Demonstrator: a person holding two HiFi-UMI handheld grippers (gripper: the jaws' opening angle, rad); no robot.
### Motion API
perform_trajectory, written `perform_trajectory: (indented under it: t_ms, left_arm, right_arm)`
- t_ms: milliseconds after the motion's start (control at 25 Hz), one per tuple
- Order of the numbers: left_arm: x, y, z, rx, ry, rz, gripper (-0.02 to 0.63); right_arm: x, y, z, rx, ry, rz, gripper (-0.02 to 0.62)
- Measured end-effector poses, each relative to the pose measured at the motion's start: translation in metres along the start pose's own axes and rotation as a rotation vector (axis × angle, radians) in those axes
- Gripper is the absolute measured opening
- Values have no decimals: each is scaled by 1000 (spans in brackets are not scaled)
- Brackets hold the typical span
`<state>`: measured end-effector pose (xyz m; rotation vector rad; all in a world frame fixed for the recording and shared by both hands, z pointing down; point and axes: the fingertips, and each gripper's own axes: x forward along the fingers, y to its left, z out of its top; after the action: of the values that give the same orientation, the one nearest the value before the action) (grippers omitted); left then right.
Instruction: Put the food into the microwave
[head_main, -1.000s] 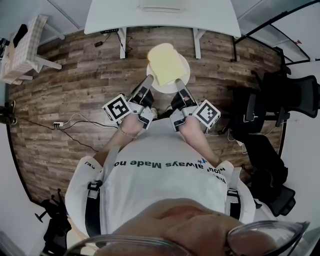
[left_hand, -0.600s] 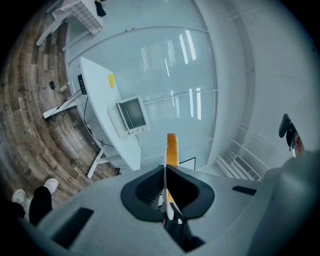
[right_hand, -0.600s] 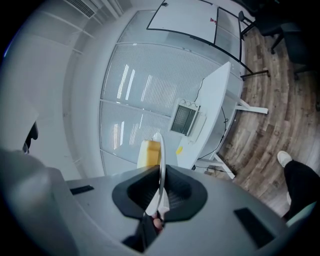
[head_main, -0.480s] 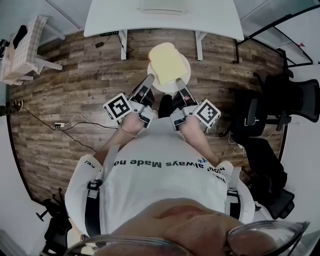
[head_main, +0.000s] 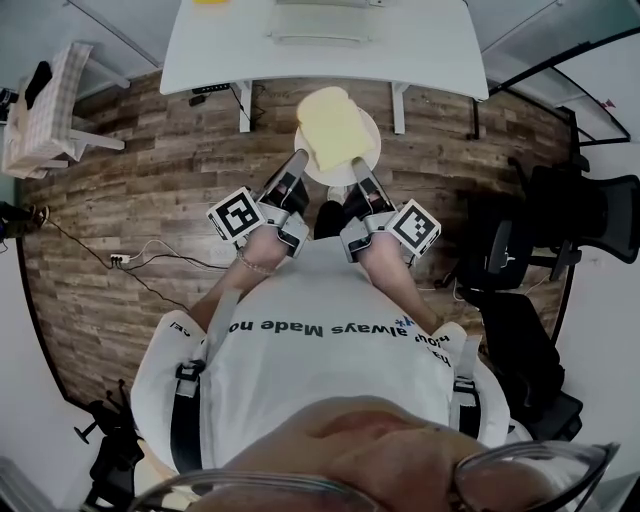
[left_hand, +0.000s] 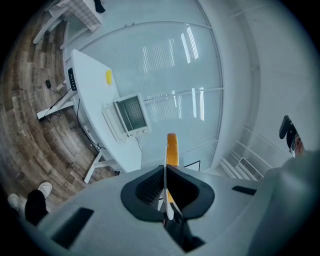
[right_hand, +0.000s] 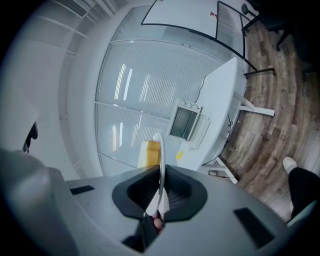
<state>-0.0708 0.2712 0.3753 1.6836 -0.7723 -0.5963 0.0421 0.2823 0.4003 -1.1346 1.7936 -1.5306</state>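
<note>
Below me I see the wooden floor (head_main: 150, 180), and ahead of it the white table (head_main: 430, 40) that carries the microwave (left_hand: 131, 114), its door facing my way. A dark office chair (head_main: 575, 195) stands off to the right. Between the table and my chest I hold a white plate (head_main: 368, 128) in the air over the floor, well short of the microwave. On the plate lies the food, a pale yellow slice of bread (head_main: 332, 125) that overhangs the far left rim. My left gripper (head_main: 295, 165) pinches the plate's near left edge, its jaws pressed onto the thin rim in the left gripper view. My right gripper (head_main: 358, 168) clamps the near right edge the same way. A small yellow thing (left_hand: 108, 76) lies on the tabletop beside the microwave.
</note>
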Motion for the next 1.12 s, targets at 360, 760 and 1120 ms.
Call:
perform_trajectory:
  t_ms: [360,760,1120]
  left_arm:
    - [73,5,23,11,-14,14,18]
    - [150,9,51,7,-35,23,18]
    - [219,16,66,-17,-52,6,18]
  right_arm:
    - [44,-9,65,-17,19,-3,29]
    - [96,-14,131,-18,38,8,29]
    - [134,-26,190,-32,55,17,29]
